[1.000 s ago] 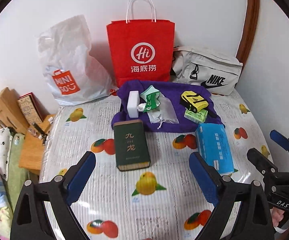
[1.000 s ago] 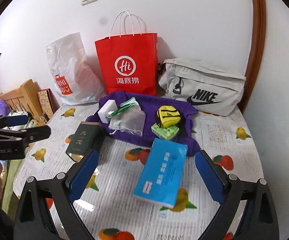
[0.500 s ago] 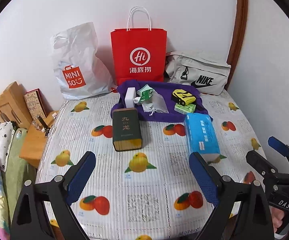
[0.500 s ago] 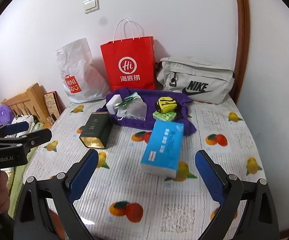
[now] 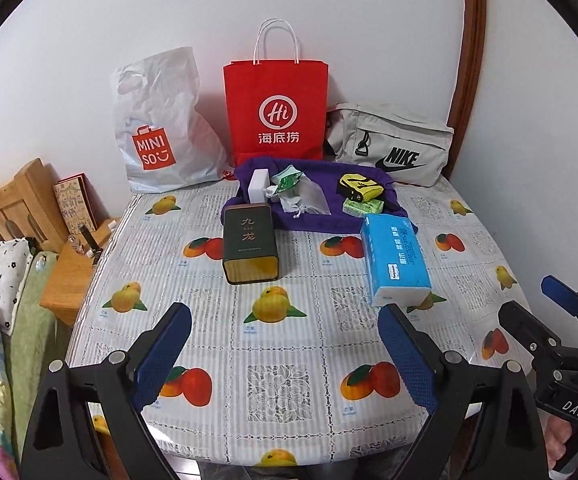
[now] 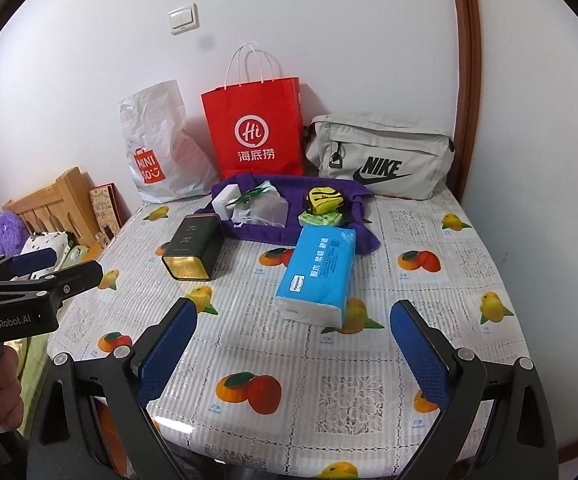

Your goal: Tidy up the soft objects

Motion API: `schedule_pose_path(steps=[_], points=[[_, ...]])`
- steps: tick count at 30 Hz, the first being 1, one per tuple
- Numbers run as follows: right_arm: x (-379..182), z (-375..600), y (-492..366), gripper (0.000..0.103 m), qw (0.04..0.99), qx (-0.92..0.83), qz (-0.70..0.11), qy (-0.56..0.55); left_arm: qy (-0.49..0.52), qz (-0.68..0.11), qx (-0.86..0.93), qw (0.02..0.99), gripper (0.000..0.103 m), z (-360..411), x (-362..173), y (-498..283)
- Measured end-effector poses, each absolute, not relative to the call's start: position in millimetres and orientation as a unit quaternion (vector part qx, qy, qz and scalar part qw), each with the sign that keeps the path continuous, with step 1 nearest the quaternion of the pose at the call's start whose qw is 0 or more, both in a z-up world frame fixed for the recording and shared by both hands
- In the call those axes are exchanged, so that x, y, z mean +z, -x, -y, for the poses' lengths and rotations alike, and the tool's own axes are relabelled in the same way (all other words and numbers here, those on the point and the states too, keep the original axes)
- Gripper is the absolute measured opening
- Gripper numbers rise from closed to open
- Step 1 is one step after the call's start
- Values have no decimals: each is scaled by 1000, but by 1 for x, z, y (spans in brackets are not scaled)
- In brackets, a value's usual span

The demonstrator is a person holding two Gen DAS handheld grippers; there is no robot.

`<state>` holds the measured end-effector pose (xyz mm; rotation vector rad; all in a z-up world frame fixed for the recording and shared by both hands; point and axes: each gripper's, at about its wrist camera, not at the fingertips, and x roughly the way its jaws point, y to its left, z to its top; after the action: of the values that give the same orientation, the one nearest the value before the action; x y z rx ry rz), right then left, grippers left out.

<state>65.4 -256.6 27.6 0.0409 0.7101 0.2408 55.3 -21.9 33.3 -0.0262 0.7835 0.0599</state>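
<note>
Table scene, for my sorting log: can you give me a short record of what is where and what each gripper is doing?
surface: table with fruit-print cover
back row: white plastic bag, red paper bag, grey pouch
purple cloth: holds small packets
in front of the cloth: dark green tin, blue tissue pack, both lying flat
left gripper: open, empty
right gripper: open, empty

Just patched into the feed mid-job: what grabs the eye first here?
The red paper bag stands out against the back wall, between a white plastic bag and a grey pouch. In front, a purple cloth holds small items, with a green tin and blue tissue pack nearer.
</note>
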Motion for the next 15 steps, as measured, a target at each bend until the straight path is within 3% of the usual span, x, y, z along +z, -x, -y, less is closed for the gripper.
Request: schedule_pose_path(steps=[15], points=[[26, 257, -58, 96, 931, 119, -345, -15, 13, -379, 33, 925, 95, 23, 33, -48]])
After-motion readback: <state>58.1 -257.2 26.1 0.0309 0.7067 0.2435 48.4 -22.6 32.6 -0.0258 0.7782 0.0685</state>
